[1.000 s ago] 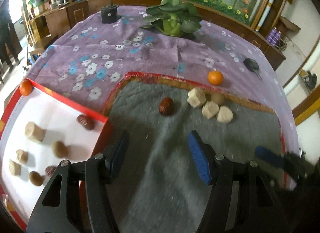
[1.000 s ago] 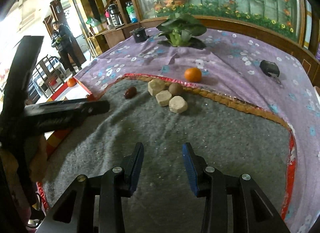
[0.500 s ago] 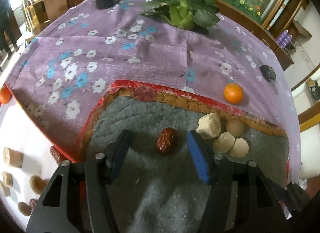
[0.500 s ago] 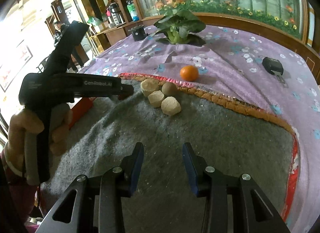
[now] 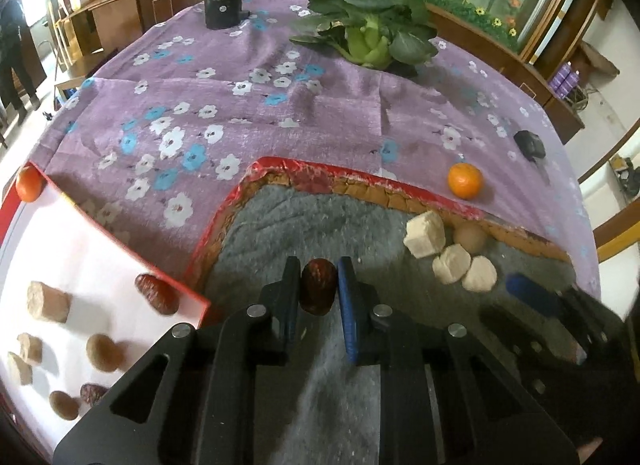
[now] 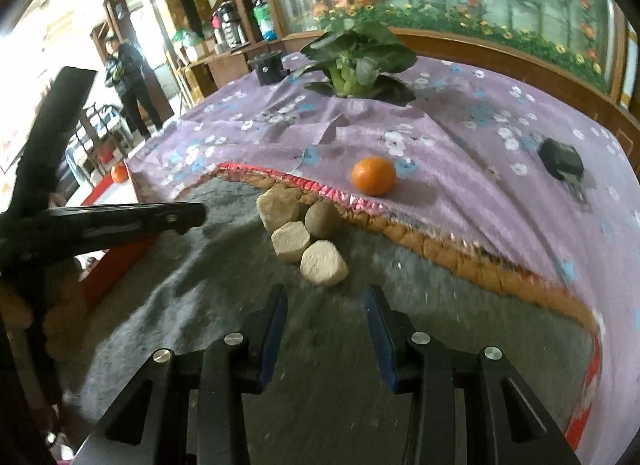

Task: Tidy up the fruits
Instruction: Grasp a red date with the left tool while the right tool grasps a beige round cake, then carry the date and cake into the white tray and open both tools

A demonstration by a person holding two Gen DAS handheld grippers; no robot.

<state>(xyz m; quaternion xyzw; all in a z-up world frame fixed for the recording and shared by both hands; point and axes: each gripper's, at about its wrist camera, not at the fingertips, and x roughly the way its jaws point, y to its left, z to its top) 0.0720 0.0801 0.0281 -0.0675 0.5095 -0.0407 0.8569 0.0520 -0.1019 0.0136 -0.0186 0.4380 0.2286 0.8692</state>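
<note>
Your left gripper just clamped the red date on the grey mat, right gripper apart and empty; lift it toward the white tray left of the mat.

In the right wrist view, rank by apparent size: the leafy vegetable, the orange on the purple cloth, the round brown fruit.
1. Leafy vegetable, largest though farthest.
2. Orange.
3. Brown fruit, slightly smaller than the orange though nearer; partly hidden by the pale chunks, so that gap is uncertain.
</note>
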